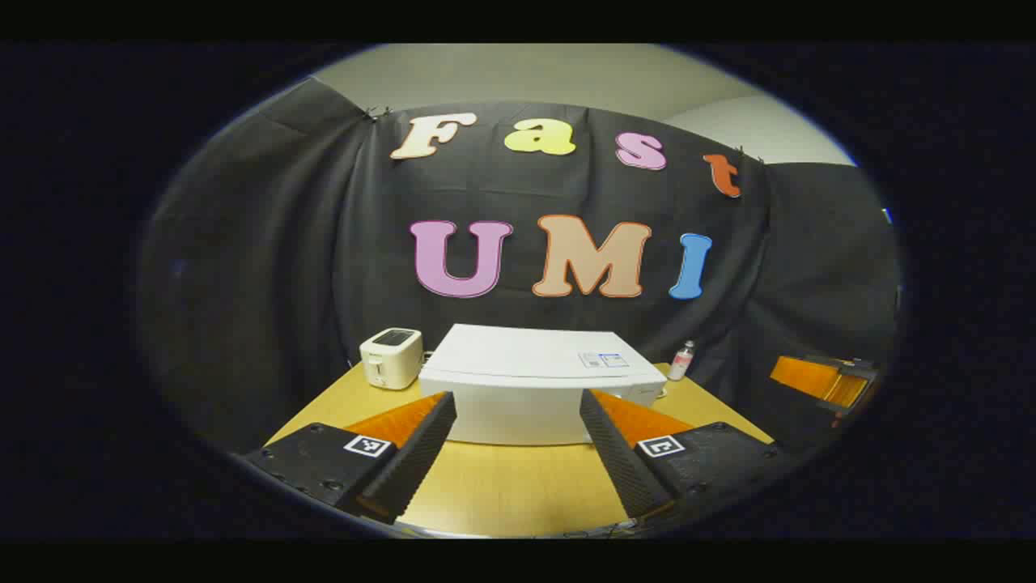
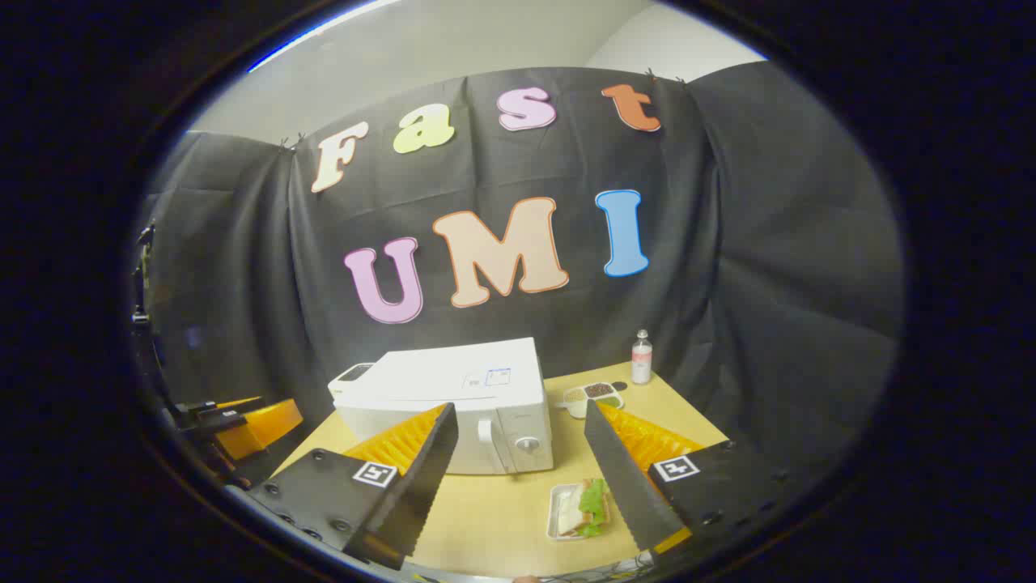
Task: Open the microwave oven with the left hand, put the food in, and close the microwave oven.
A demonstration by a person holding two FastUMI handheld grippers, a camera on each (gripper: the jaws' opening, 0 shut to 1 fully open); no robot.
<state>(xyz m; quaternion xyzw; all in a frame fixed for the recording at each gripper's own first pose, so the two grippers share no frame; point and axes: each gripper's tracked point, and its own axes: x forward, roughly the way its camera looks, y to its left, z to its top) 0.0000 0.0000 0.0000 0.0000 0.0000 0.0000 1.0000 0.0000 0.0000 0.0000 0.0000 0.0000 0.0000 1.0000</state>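
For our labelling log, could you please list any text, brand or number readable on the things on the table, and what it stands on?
Sticker on the microwave top: too small to read.
Label on the bottle: blurred, unreadable.
Square tags by the fingers: coded patterns, no words.

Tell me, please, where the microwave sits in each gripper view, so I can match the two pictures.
Left gripper view: the microwave is centred, low, straight ahead between the gripper's fingers, door shut.
Right gripper view: the microwave is left of centre, turned to show its knob side.
Shared landmark: the small bottle at the table's far right corner.
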